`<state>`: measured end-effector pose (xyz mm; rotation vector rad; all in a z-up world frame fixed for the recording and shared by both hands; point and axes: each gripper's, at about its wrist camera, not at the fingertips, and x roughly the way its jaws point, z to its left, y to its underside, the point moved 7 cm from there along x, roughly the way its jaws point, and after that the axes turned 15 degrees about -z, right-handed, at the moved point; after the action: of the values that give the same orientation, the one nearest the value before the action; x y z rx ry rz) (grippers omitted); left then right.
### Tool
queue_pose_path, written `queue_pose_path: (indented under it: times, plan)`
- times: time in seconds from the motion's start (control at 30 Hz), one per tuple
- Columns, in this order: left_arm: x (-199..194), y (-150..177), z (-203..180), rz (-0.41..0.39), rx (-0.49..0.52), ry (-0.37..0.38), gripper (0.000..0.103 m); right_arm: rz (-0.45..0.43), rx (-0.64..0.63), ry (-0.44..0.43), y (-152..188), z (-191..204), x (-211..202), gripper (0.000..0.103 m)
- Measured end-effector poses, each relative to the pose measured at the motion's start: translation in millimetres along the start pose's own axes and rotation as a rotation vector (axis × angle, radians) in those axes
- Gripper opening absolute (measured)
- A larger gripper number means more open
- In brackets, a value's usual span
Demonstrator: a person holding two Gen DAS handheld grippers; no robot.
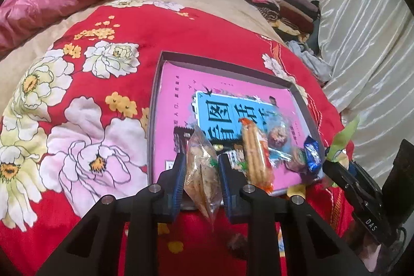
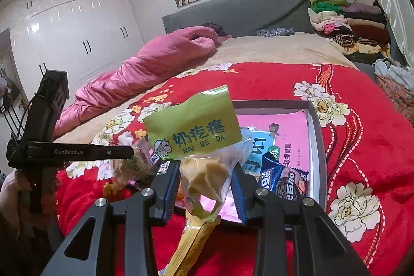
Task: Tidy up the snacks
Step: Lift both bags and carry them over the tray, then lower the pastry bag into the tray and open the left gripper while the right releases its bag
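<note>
step: both grippers are carrying snacks to the box point(image 1: 295, 89) | left gripper point(image 1: 202, 167) is clamping a clear biscuit packet point(image 1: 200, 167) | right gripper point(image 2: 205, 179) is pinching a green-topped candy bag point(image 2: 196, 126) | next — likely lowering over the tray, then releasing

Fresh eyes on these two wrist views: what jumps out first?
The red floral blanket fills both views, spread over the bed with a shallow pink-bottomed box lying on it. Up close, the right gripper is shut on a green NAI GE DA snack bag just before the box's near edge. The left gripper pinches a clear cracker packet at the box's near end, beside a small snack pile.
</note>
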<state>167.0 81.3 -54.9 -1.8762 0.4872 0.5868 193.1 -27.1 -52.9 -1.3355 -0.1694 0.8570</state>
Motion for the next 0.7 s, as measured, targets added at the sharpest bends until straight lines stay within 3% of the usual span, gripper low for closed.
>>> queue_pose_path:
  times: [0.7]
  plan:
    - [27,-8,3,-0.034,0.035,-0.030,0.024,0.105,-0.022,0.047,24,-10,34,0.038]
